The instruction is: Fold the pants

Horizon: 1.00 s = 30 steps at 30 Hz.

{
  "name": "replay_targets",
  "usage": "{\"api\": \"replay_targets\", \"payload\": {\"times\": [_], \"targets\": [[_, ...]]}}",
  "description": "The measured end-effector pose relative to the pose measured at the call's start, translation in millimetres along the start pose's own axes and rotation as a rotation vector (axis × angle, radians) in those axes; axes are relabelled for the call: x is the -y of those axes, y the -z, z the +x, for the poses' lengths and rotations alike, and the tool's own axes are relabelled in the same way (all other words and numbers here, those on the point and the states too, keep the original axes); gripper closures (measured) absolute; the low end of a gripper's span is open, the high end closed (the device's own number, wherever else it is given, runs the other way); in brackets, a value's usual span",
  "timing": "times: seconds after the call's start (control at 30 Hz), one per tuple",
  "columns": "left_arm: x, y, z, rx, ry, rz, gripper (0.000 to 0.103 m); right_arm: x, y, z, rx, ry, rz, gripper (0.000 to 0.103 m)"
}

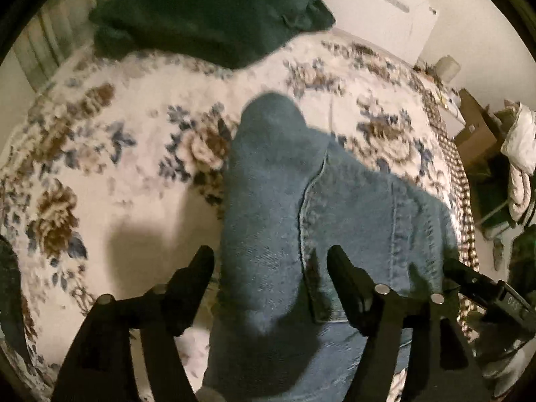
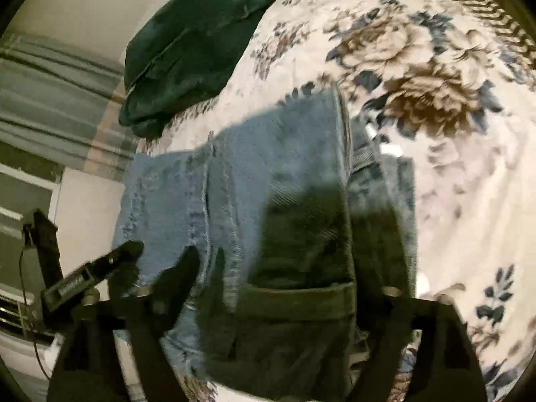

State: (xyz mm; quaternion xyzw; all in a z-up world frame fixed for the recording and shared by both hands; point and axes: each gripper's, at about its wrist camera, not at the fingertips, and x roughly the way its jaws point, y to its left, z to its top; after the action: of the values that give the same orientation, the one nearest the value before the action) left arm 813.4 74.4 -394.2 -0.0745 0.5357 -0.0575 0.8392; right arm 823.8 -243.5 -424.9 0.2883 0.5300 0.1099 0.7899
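Observation:
Blue jeans (image 1: 284, 194) lie bunched on the floral blanket (image 1: 100, 154). In the left wrist view my left gripper (image 1: 271, 261) is open, its fingers (image 1: 197, 268) spread on either side of a raised fold of denim. The right gripper's tip shows at the right edge (image 1: 469, 278). In the right wrist view the jeans (image 2: 268, 174) fill the middle, with a frayed hem at the far end. My right gripper (image 2: 288, 268) stands over them. Its left finger (image 2: 181, 271) shows. The right finger is lost in dark shadow. The left gripper's tip (image 2: 110, 261) shows at the left.
A dark green folded garment (image 1: 207, 13) lies at the far end of the bed and also shows in the right wrist view (image 2: 194, 47). A white wall panel (image 1: 385, 10), a cardboard box (image 1: 475, 130) and piled clothes (image 1: 522, 140) stand beyond the bed's right edge.

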Motion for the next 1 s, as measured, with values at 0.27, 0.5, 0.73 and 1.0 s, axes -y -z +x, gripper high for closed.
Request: {"api": "replay_targets", "payload": {"times": [0.27, 0.5, 0.73, 1.0], "targets": [[22, 19, -52, 0.090, -0.175, 0.054, 0.016, -57, 36, -69, 0.211, 0.501, -0.249, 0.002], [49, 58, -129, 0.159, -0.214, 0.061, 0.016, -90, 83, -155, 0.336, 0.570, -0.245, 0.001], [70, 109, -232, 0.224, -0.223, 0.068, 0.016, -149, 149, -269, 0.422, 0.517, -0.259, 0.001], [85, 171, -357, 0.308, -0.231, 0.080, 0.016, -220, 240, -409, 0.514, 0.486, -0.342, 0.001]]}}
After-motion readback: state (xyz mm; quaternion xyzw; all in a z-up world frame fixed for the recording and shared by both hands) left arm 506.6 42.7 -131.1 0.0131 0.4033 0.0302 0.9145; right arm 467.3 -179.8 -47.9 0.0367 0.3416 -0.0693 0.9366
